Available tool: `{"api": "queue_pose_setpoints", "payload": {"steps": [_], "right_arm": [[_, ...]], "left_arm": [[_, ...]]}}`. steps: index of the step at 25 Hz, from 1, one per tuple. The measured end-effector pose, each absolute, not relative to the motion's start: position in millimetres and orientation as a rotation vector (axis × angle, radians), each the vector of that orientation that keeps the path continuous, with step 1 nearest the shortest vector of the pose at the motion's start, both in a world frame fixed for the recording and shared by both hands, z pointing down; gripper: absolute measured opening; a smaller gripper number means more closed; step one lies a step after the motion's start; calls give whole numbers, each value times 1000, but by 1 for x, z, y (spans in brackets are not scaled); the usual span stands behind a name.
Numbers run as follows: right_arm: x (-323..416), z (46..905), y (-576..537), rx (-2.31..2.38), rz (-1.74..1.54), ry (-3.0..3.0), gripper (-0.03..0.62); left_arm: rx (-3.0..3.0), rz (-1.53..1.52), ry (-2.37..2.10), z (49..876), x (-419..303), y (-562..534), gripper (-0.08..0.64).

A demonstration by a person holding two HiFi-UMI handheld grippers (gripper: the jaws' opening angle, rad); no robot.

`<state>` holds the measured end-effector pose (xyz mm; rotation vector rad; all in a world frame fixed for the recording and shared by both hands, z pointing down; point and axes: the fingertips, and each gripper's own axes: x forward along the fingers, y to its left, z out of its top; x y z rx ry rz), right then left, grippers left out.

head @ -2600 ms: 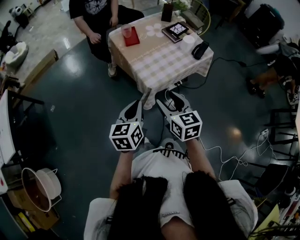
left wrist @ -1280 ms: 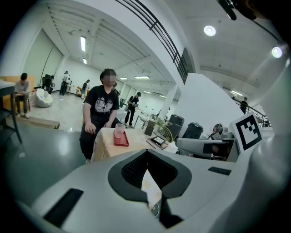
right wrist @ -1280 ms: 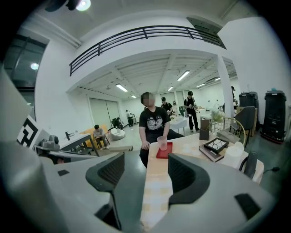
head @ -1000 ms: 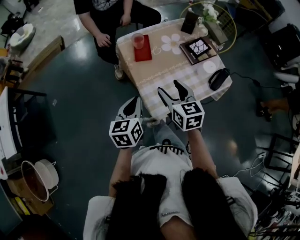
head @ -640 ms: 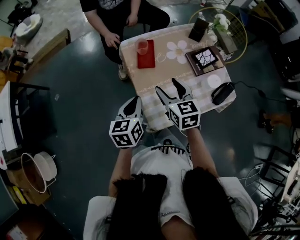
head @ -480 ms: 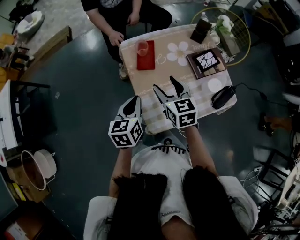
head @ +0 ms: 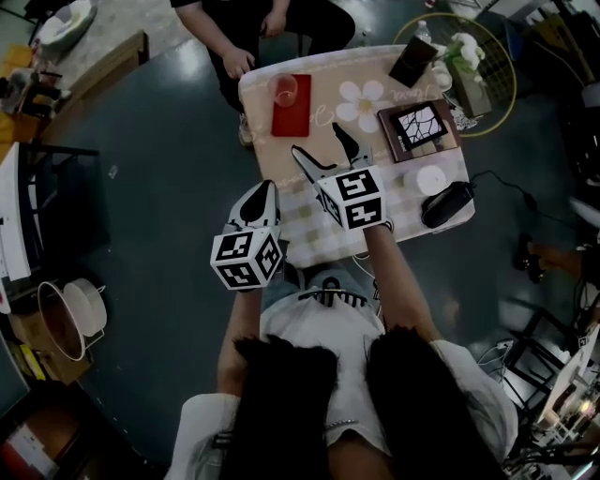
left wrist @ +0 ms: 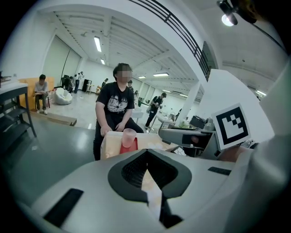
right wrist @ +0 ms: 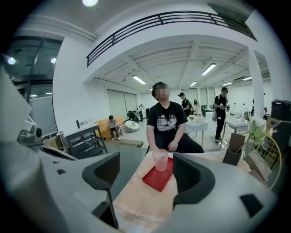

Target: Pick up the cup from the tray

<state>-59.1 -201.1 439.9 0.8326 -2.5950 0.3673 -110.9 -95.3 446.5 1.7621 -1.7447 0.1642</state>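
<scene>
A pale pink translucent cup (head: 284,89) stands upright on a red tray (head: 292,109) at the far left end of a checked table (head: 323,220). In the right gripper view the cup (right wrist: 160,160) and tray (right wrist: 159,176) lie ahead, framed by the jaws but well apart from them. My right gripper (head: 319,142) hovers over the table's near half; its jaws have just been opening, stand open, and hold nothing. My left gripper (head: 262,190) is shut and empty beside the table's near left corner. From the left gripper view the cup (left wrist: 129,136) is far ahead.
A person in a black shirt (head: 246,21) sits right behind the tray, hands near the table edge. On the table's right half lie a framed picture (head: 419,124), a white disc (head: 431,178), a black object (head: 443,203) and a flower mat (head: 361,101). A wire basket (head: 66,319) sits on the floor at the left.
Both grippers have moved forward toward the table; the right one now reaches over the tabletop. The right jaws stand wider apart than before. The left jaws stay shut.
</scene>
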Motion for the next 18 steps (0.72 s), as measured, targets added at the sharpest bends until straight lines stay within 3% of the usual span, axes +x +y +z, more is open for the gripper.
{"api": "queue_pose_setpoints", "payload": {"steps": [18], "right_arm": [[-128, 495, -277, 836, 308, -2446, 376]], "left_arm": [[1763, 170, -1641, 480, -148, -156, 6]]}}
